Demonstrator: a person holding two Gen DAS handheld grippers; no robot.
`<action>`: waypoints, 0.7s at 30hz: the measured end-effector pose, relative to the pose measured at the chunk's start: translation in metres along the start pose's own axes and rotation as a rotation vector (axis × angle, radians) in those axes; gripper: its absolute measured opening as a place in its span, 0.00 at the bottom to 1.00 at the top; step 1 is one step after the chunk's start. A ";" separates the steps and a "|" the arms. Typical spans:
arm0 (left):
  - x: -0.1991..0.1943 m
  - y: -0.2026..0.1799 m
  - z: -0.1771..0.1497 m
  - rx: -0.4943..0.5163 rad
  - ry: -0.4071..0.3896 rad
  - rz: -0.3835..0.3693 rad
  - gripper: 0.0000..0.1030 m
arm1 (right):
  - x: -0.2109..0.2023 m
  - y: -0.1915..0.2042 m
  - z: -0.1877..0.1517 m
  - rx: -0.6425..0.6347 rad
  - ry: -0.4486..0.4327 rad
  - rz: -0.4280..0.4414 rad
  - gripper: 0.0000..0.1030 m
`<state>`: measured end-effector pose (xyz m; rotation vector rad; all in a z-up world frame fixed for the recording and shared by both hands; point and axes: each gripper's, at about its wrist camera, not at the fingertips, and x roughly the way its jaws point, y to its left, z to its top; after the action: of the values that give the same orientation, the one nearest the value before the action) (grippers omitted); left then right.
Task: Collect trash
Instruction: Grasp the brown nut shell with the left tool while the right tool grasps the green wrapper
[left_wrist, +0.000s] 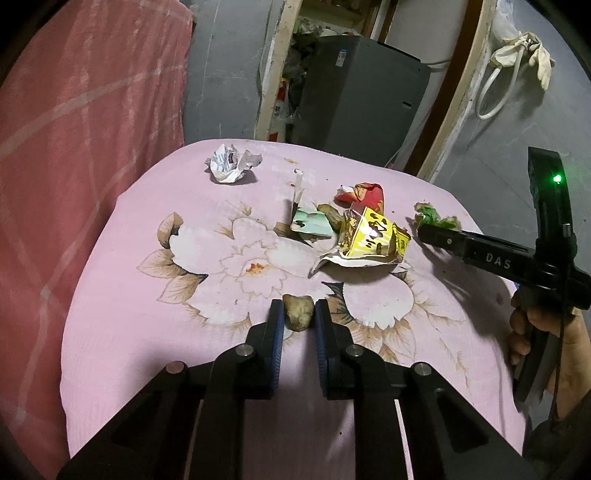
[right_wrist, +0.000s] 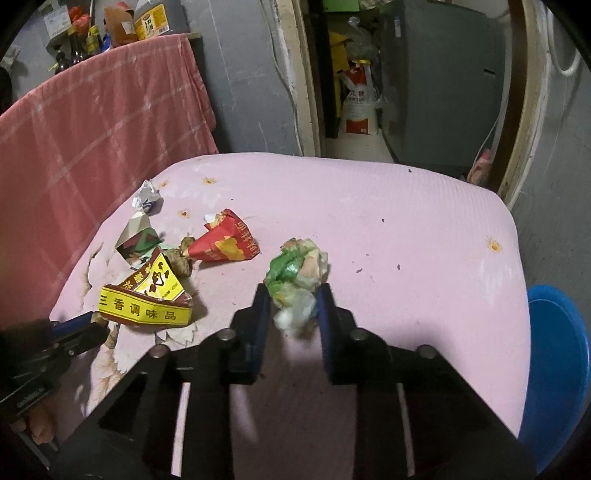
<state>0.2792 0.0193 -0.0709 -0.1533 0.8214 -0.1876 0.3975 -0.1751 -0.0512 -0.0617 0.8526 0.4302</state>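
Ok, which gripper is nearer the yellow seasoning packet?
Left, by the right wrist view. The left gripper sits just beside the yellow seasoning packet; the right gripper is further off, shut on the green wad.

A soft matt pink cloth (left_wrist: 155, 332) with printed flowers covers the table. The yellow wrapper (left_wrist: 373, 236) is glossy, crinkled foil; the white wad (left_wrist: 232, 164) is crumpled paper. The left claw (left_wrist: 298, 314) is matt black plastic with ribbed blue pads (left_wrist: 279, 332).

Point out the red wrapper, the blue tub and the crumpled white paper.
red wrapper (right_wrist: 225, 242), right wrist view, middle of its printed face
blue tub (right_wrist: 557, 365), right wrist view, its inner wall
crumpled white paper (left_wrist: 231, 168), left wrist view, centre of the wad
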 end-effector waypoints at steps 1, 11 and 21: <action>0.000 -0.001 0.000 0.003 0.000 0.000 0.13 | -0.001 0.000 -0.001 -0.004 -0.005 0.001 0.19; -0.009 -0.015 0.002 0.005 -0.034 -0.024 0.13 | -0.047 0.005 -0.018 -0.035 -0.173 0.047 0.18; -0.050 -0.062 0.021 0.043 -0.221 -0.092 0.13 | -0.139 0.010 -0.028 -0.099 -0.446 0.021 0.18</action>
<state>0.2544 -0.0287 -0.0083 -0.1678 0.5904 -0.2697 0.2930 -0.2199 0.0341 -0.0460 0.3929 0.4828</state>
